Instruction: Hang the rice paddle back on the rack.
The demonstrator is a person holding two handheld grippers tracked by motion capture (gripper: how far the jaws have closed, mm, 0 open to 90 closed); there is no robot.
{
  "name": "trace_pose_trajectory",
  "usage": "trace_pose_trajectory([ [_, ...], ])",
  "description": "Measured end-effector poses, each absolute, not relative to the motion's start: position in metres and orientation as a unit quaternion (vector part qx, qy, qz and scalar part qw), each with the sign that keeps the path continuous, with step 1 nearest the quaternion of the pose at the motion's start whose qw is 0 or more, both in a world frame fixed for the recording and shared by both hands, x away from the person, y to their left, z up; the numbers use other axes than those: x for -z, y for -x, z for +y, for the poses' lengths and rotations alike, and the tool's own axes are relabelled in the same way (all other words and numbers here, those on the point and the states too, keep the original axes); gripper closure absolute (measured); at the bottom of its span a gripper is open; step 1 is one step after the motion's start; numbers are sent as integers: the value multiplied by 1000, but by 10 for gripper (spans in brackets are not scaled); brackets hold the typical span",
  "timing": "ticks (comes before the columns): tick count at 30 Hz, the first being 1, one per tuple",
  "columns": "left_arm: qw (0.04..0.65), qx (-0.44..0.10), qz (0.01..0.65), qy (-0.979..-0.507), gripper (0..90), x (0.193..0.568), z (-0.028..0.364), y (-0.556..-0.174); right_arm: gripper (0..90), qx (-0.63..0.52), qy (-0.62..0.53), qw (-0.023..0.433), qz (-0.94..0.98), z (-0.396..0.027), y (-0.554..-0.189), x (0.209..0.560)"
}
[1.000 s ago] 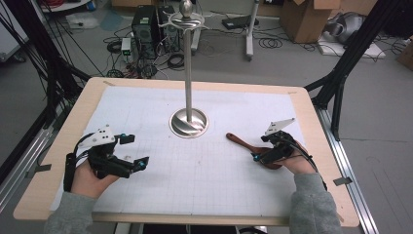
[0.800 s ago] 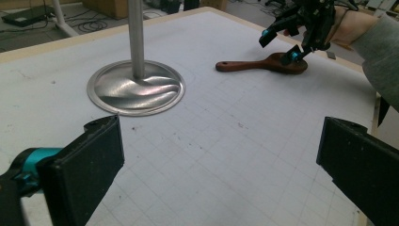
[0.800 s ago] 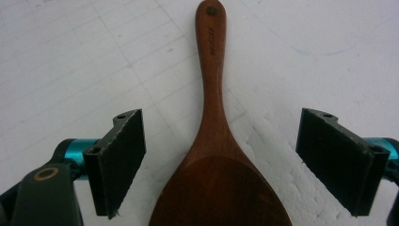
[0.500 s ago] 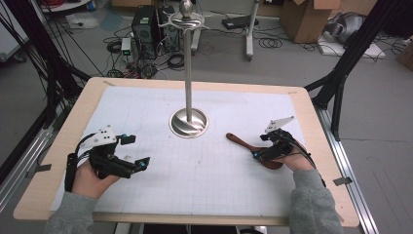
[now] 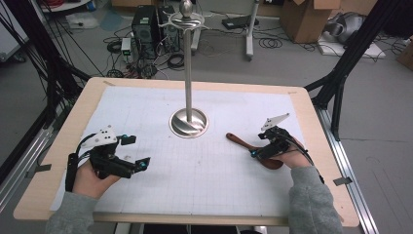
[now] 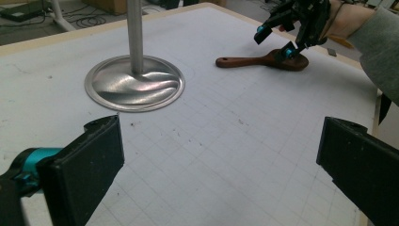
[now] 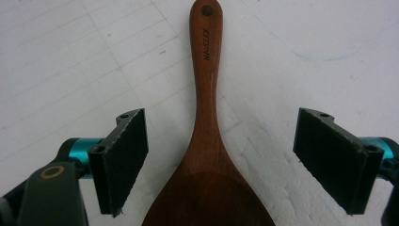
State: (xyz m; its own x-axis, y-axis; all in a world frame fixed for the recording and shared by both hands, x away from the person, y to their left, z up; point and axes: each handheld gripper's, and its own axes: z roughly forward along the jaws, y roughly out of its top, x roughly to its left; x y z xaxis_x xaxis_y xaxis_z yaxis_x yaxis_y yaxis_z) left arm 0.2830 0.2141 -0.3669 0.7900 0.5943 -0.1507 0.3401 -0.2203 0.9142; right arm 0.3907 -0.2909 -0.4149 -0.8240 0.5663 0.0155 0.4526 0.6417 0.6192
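Lab floor behind is cluttered with cables and boxes; worktop (image 5: 58,146) carries a white gridded mat (image 5: 204,170). Right hand-held gripper (image 5: 263,147) hovers low over the wooden spoon (image 5: 251,147), jaws spread wide, one on each side of the spoon's neck, pads clear of the wood. Spoon lies flat on the mat at the right, bowl toward the person, handle with its hang hole pointing toward the metal stand's round base (image 5: 189,123). Stand pole rises upright from mid-mat. Left hand-held gripper (image 5: 142,165) sits at the left of the mat, well apart from the spoon, jaws spread, nothing between them.
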Motion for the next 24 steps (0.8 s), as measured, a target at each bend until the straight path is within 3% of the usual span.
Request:
trace_pose_trajectory([
  [24,544,-114,306,-773,18,370,214,-284,216,-282,-265,82,918,-272,-402,423],
])
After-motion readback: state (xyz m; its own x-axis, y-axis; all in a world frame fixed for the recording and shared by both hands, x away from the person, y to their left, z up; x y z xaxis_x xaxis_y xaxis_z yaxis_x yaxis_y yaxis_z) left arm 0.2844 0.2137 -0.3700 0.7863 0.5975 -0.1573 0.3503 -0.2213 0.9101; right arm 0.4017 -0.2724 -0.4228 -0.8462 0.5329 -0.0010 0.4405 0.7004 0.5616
